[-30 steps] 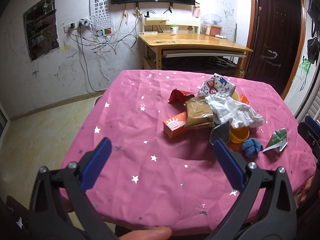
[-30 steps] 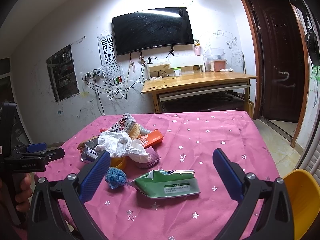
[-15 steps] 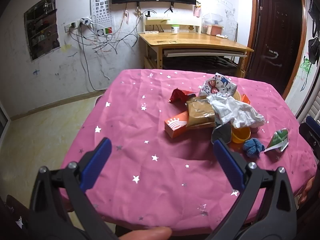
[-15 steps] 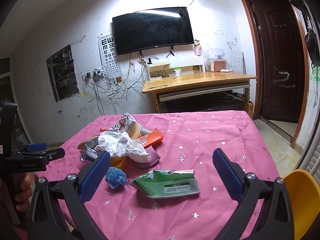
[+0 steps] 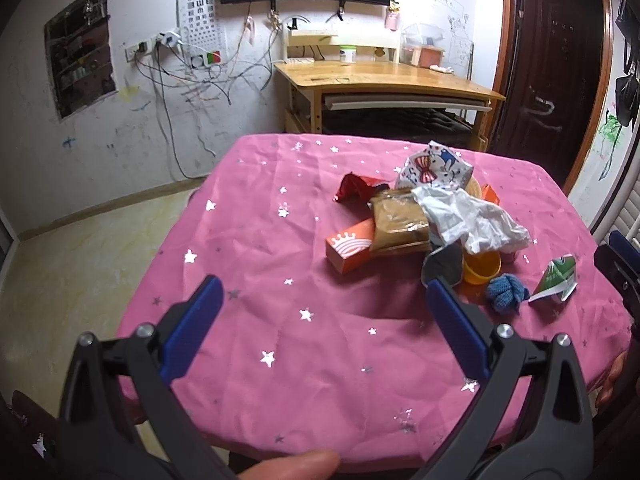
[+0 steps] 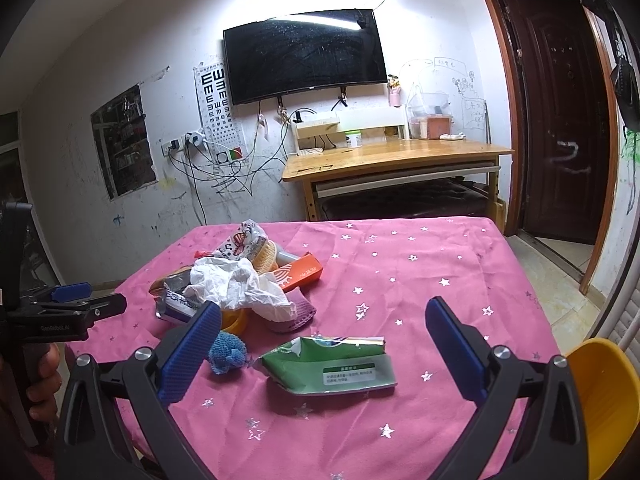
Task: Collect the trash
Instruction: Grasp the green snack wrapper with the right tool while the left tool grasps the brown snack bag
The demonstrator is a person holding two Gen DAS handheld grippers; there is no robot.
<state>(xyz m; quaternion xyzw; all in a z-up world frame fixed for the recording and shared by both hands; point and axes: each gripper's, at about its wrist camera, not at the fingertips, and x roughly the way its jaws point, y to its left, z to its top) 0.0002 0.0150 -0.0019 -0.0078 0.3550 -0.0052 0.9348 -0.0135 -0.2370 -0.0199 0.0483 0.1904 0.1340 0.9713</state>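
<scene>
I am holding the left gripper point(image 5: 320, 300) wide open and empty over the near bare part of the pink starred tablecloth point(image 5: 280, 240), and the right gripper point(image 6: 322, 320) is likewise gaping with nothing between its pads. The trash is lying heaped ahead: a crumpled white tissue point(image 6: 240, 286), an orange box point(image 5: 348, 248), a brown packet point(image 5: 398, 220). A green wrapper point(image 6: 332, 364) and what looks like a blue knitted ball point(image 6: 227, 352) are sitting just beyond my right fingers.

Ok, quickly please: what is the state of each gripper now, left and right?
Left gripper: open, holding nothing, above the pink tablecloth.
Right gripper: open, holding nothing, the green wrapper lying between its fingers.
</scene>
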